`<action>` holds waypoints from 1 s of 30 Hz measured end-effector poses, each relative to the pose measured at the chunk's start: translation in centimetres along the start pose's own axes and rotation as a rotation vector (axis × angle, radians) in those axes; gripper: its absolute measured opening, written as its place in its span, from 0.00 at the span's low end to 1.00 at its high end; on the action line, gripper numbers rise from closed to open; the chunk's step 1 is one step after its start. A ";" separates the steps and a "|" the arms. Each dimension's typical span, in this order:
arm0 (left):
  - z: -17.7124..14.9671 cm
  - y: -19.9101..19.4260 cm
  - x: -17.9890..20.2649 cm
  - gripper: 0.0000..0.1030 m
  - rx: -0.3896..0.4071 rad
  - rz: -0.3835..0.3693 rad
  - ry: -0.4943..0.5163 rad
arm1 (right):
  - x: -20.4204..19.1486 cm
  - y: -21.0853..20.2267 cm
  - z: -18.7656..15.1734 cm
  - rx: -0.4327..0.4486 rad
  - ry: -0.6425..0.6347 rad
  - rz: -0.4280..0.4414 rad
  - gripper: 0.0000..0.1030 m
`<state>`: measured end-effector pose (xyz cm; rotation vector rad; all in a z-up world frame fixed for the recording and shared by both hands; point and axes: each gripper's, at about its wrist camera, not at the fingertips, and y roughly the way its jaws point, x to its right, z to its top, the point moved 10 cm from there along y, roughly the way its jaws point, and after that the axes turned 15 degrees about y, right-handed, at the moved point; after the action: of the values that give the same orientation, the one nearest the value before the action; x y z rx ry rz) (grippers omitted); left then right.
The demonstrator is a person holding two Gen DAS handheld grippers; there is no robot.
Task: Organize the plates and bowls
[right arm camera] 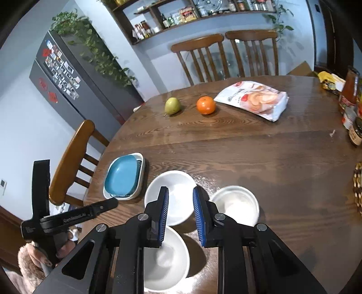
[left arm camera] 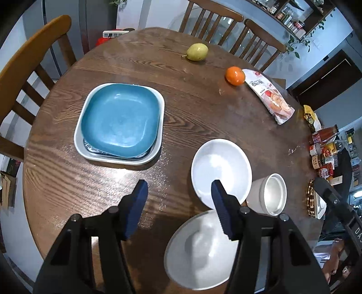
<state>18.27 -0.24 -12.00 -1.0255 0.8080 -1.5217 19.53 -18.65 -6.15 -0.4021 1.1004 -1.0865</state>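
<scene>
The round bench (left arm camera: 192, 95) is dark brown wood with a strong wavy grain and a glossy sheen that catches the light. Wooden slat-back chairs (right arm camera: 199, 56) stand around it. Behind them run pale blue walls, open shelves (right arm camera: 181, 15) crowded with jars and bottles, trailing green plants, and a dark grey fridge (right arm camera: 67, 74) covered in small magnets.

Taking the blue plate (left arm camera: 120, 119) as the landmark: it is square with rounded corners, smooth and matte, and it sits stacked inside a larger pale grey plate (left arm camera: 78, 144) of the same shape, with a dark rim showing between the two. Just beside it, toward the bench's near edge, sits a shallow round white bowl (left arm camera: 220, 167), and nearer still a second, deeper white bowl (left arm camera: 194, 255). Next to those stands a small straight-walled white cup (left arm camera: 271, 194). Well beyond the blue plate, on the far side of the bench, lie a green pear (left arm camera: 197, 52), an orange (left arm camera: 235, 75) and a crinkly plastic snack bag (left arm camera: 269, 97). Bottles and jars (left arm camera: 323, 149) cluster at the bench's edge.

The left tool (left arm camera: 178, 203) hovers with its ribbed blue pads (left arm camera: 138, 210) apart over bare wood and bowl rims, holding nothing. The right tool (right arm camera: 181, 217) has its pads close together but with a gap, above the two bowls, gripping nothing.
</scene>
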 end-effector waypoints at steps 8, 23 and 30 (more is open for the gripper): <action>0.2 4.4 -0.1 0.48 -0.106 -0.005 -0.013 | -0.6 5.6 -0.1 -0.142 -0.023 -0.063 0.24; -0.2 5.4 -0.5 0.43 -0.177 -0.056 -0.015 | 1.3 10.0 -0.9 -0.258 0.022 -0.084 0.24; -0.9 1.9 -1.0 0.47 -0.105 -0.073 0.005 | 1.9 6.8 -2.9 -0.258 0.066 -0.020 0.24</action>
<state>18.21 0.38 -14.23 -1.1400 0.8696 -1.5573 20.53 -16.48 -13.43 -0.5850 1.3034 -0.9831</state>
